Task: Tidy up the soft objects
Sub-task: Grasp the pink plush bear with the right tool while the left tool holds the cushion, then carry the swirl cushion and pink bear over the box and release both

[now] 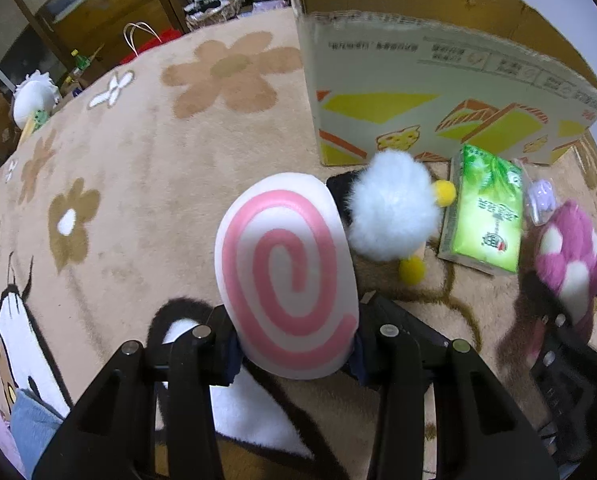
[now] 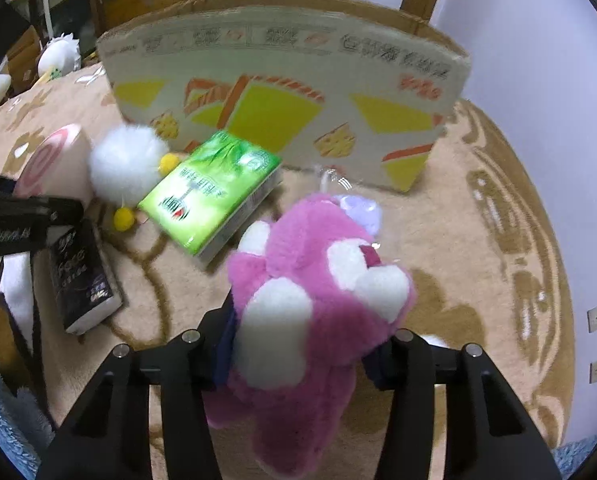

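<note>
Holding two soft things at once right now, both apparently just clear of the rug (image 1: 138,140). Left gripper (image 1: 294,344) clamped on the pink-swirl cushion (image 1: 286,276), pads pressing both sides near its lower end, swirl face pointing at the camera. Right gripper (image 2: 298,344) squeezed on the pink plush paw (image 2: 318,300), fur bulging out between the jaws, white toe pads up top.

Looks like the carry step: grabs made, drop-off not yet done. Cardboard box (image 1: 438,92) standing just beyond, open at the top, printed side facing both cameras. Probably the destination, though nothing in view confirms that.

Still lying on the rug: white fluffy toy (image 1: 392,208) with yellow pompoms, just beside the cushion; green tissue pack (image 1: 486,216) next to it, close to the box wall; dark tissue pack (image 2: 84,280) off to the left in the right wrist view; small purple thing in clear wrap (image 2: 358,208) right behind the paw.

Next move, best guess: raise both higher than the box rim, bring them over the opening, then let go. Paw floppy, so likely to sag and snag on the cardboard edge. Cushion firmer, easier.
</note>
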Available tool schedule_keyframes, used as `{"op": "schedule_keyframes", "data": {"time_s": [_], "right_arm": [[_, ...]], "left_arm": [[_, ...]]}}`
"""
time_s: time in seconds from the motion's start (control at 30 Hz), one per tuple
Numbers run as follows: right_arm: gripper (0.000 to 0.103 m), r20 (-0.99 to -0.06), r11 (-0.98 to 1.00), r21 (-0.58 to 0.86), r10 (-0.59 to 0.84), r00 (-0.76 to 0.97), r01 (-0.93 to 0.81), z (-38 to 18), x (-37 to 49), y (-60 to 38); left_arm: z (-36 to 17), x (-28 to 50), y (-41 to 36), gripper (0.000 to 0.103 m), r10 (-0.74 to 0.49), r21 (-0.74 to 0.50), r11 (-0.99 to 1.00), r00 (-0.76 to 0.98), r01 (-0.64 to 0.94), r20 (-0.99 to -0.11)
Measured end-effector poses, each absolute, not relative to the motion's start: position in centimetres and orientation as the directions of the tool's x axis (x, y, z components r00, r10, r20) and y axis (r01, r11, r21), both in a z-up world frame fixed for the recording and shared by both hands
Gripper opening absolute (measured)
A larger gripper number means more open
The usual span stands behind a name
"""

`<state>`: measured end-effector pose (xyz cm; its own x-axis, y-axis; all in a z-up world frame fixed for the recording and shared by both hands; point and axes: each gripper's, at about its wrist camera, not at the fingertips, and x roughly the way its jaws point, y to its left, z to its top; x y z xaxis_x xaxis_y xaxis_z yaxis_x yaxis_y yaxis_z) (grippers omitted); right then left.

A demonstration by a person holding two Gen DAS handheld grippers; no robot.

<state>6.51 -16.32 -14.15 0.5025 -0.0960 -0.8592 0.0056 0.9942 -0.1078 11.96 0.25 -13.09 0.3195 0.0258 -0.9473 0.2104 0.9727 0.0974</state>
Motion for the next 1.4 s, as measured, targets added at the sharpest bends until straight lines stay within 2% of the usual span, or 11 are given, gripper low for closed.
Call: {"op": "schedule_keyframes", "data": {"time_s": [0.27, 0.67, 1.13, 1.4], "right_arm": [[0.054, -0.789, 0.996, -0.076, -0.092, 0.608, 0.051, -10.2, 5.3, -18.8], [0.054, -0.647, 0.999, 0.001, -0.036, 0.761, 0.049, -4.0, 5.3, -21.3], [0.054, -0.542, 0.998, 0.010, -0.042, 0.840, 0.056, 0.7, 9.0, -22.5], [0.055, -0.519, 0.997, 0.016, -0.056, 0.853, 0.075, 1.5, 11.8, -23.6]], "left_arm": [[-8.9, 9.2, 0.9, 0.040, 0.022, 0.106, 0.982, 0.465, 0.154, -0.885], [-2.8, 6.7, 0.2, 0.040, -0.039, 0.107, 0.983, 0.737, 0.150, -0.675], [1.3, 8.6, -2.4, 0.040, -0.076, 0.124, 0.977, 0.833, 0.171, -0.548], [2.0, 11.2, -3.2, 0.040, -0.074, 0.133, 0.976, 0.841, 0.171, -0.536]]}}
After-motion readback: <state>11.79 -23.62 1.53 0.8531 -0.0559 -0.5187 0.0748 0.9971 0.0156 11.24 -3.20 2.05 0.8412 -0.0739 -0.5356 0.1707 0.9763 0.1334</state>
